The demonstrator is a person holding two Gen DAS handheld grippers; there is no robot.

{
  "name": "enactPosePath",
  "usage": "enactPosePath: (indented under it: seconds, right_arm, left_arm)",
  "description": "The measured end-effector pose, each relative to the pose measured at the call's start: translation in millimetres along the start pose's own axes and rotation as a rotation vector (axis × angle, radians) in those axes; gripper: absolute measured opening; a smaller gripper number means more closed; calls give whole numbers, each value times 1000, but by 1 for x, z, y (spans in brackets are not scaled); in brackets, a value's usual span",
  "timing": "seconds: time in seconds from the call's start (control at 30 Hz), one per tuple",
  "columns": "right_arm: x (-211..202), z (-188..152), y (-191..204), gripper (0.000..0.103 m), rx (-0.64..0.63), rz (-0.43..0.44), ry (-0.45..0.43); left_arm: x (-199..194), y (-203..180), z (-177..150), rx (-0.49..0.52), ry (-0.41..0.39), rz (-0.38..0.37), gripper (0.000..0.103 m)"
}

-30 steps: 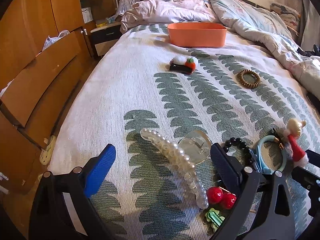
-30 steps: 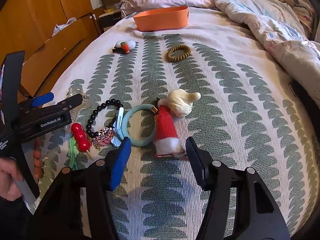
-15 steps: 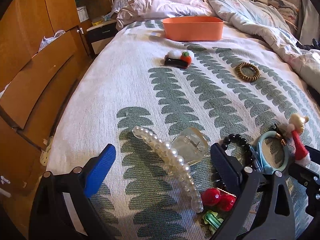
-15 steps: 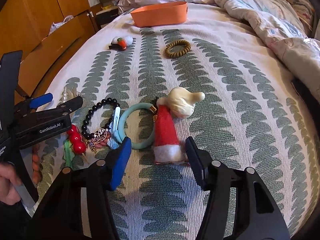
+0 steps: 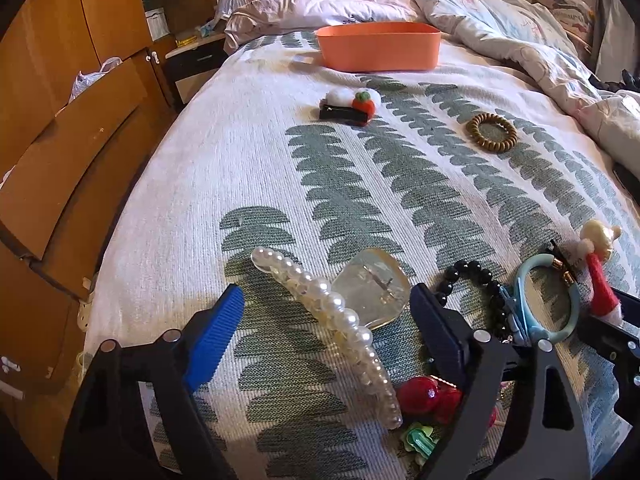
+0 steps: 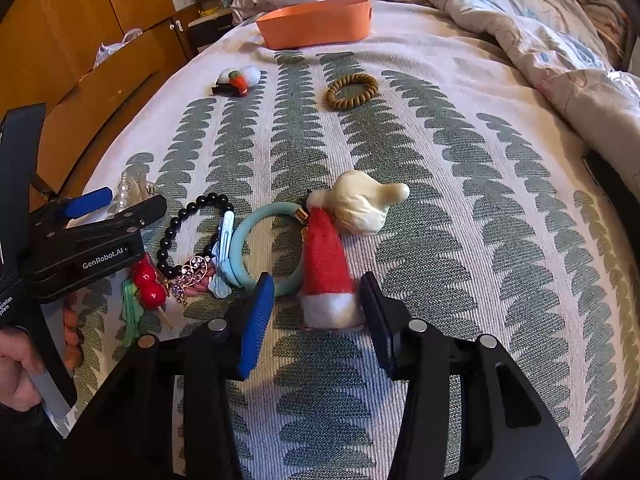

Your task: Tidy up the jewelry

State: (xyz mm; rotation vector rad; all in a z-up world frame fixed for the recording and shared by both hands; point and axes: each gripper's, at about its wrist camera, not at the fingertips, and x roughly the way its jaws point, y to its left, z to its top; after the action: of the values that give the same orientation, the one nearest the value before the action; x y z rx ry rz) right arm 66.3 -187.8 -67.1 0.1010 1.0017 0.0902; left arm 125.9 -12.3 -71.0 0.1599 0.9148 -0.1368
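**2 grippers closing over hair accessories on the bed**

The left gripper (image 5: pixel 326 322) hangs low over the leaf-patterned bedspread (image 5: pixel 240 168) with its jaws apart; they have just been closing. Between them lie a long pearl hair clip (image 5: pixel 340 320) and, just beside it, a clear square claw clip (image 5: pixel 372 288). Neither pad touches the pearl clip, so nothing is gripped.

The right gripper (image 6: pixel 318 308) also has its jaws apart and has just been narrowing them. The white-trimmed base of a red Santa-hat clip (image 6: pixel 326 276) sits between the blue pads, with small gaps on both sides. The hat's tip meets a cream plush piece (image 6: pixel 362 206).

To the left of the hat lie a light blue bangle (image 6: pixel 248 236), a pale blue clip (image 6: pixel 222 256), a black bead bracelet (image 6: pixel 180 220), a jewelled brooch-like piece (image 6: pixel 192 276), red cherry beads (image 6: pixel 150 286) and a green clip (image 6: pixel 130 312), all clustered close together. In the right wrist view the left gripper reaches in over this cluster, held by a hand (image 6: pixel 18 364).

Farther up the bed, well apart from the cluster, lie a black clip with a white and orange pom-pom (image 5: pixel 352 106) and an olive spiral hair tie (image 5: pixel 491 133). An orange bin (image 5: pixel 378 46) stands near the rumpled duvet (image 5: pixel 500 12). Wooden wardrobe doors (image 5: pixel 60 100) run along the left side.
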Motion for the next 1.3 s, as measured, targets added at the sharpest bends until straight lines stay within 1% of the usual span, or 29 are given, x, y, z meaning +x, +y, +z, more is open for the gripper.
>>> enactPosePath:
  seconds: [0.03,0.1,0.17,0.2,0.37,0.43,0.47,0.5,0.57,0.67,0.7,0.77,0.9,1.3]
  right_arm:
    - [1,0,0,47,1,1,0]
    - [1,0,-1,46,7,3,2]
    - [1,1,-3,43,10,5,3]
    - [1,1,-4,42,13,6,4]
    - [-1,1,-8,33,29,13,5]
    - [-1,1,-8,31,27,11,6]
    - [-1,1,-8,30,28,14,6]
    - [-1,1,-8,29,28,20,8]
    - [0,1,-7,27,25,21,10]
    - [0,0,-7,25,27,24,11]
    - [0,0,-7,25,29,27,12]
    - [-1,0,-7,24,31,30,11]
    - [-3,0,-7,23,32,34,5]
    - [-14,1,-8,22,41,51,-27]
  left_arm:
    - [1,0,0,-1,3,-3,81]
    - [3,1,-1,-6,13,-10,81]
    - [5,3,-1,-16,25,-20,78]
    - [6,3,-1,-20,29,-28,75]
    - [6,4,-1,-21,33,-35,72]
    - [6,3,-1,-22,34,-37,70]
    - [6,4,-2,-24,34,-39,69]
    - [6,5,-1,-26,35,-40,65]
    - [6,5,-1,-30,37,-43,63]
    - [6,6,-1,-37,40,-48,61]
    - [6,6,-1,-39,39,-49,58]
    - [6,8,-1,-45,39,-52,55]
    - [5,11,-1,-60,37,-61,47]
    - [2,16,0,-86,35,-84,47]
